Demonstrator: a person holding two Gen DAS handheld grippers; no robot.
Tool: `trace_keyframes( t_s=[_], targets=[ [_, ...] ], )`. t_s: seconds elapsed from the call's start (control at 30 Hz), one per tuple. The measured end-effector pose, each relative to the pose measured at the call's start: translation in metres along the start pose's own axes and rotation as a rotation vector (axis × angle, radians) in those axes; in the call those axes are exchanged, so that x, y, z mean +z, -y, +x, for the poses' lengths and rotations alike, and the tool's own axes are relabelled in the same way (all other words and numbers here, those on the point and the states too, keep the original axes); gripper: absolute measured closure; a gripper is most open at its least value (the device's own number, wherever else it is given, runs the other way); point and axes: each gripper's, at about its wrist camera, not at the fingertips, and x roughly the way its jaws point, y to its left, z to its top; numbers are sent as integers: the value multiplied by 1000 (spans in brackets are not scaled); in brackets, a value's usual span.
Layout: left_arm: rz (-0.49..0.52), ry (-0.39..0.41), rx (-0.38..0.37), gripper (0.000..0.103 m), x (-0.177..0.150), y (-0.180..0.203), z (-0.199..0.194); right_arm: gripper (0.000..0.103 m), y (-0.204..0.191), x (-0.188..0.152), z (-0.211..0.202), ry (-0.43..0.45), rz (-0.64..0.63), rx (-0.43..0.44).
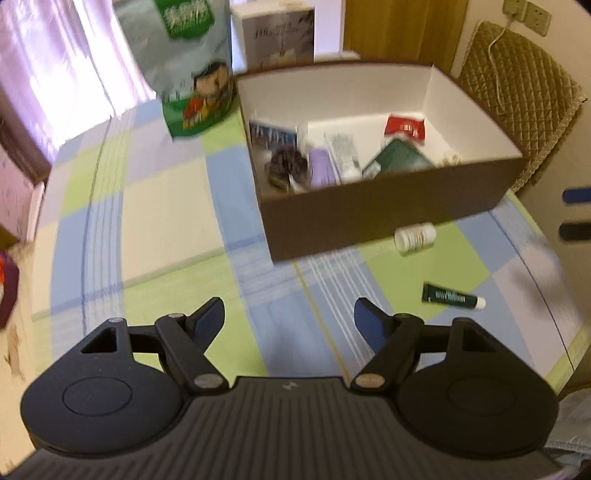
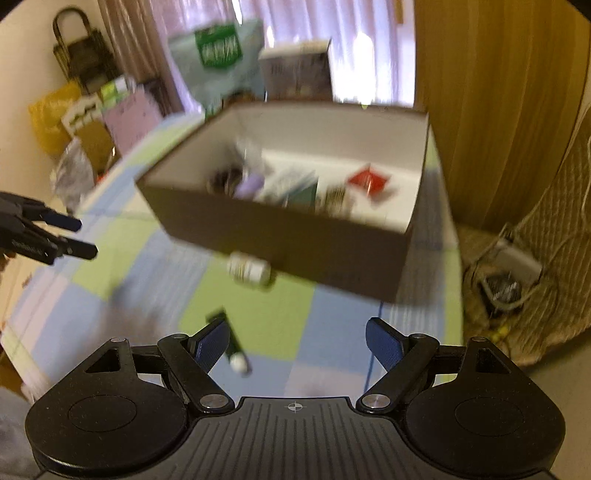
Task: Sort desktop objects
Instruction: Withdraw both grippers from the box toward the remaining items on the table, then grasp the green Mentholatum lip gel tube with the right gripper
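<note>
A brown cardboard box (image 1: 388, 206) with a white inside stands on the checked tablecloth and holds several small items, among them a red packet (image 1: 404, 127) and a purple piece (image 1: 323, 168). In front of it lie a white bottle (image 1: 414, 238) on its side and a dark green tube (image 1: 452, 296) with a white cap. My left gripper (image 1: 290, 314) hangs open over bare cloth, left of both. My right gripper (image 2: 295, 332) is open too, with nothing between its fingers. The tube (image 2: 236, 350) lies just by its left finger, the bottle (image 2: 249, 271) farther ahead against the box (image 2: 295, 240).
A green snack bag (image 1: 188, 74) and a white carton (image 1: 277, 33) stand behind the box. A quilted chair cover (image 1: 517, 110) is past the table's right edge. Bags (image 2: 51, 118) and cables (image 2: 506, 284) sit on the floor around the table. The left gripper (image 2: 83, 238) shows at the right wrist view's left edge.
</note>
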Motion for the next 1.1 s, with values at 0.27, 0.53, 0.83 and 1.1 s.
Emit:
trace_keyframes(
  t_s=[0.27, 0.53, 0.83, 1.1],
  targets=[
    [-68, -97, 3, 28, -35, 10, 30, 17, -25, -24, 35, -77, -51, -4],
    [-96, -126, 23, 27, -43, -1, 38, 41, -42, -25, 68, -90, -150, 4],
    [-128, -162, 38, 27, -52, -13, 45, 66, -59, -16, 95, -103, -237, 8],
    [-127, -171, 38, 27, -52, -12, 52, 86, -63, -31, 95, -135, -290, -28]
  ],
)
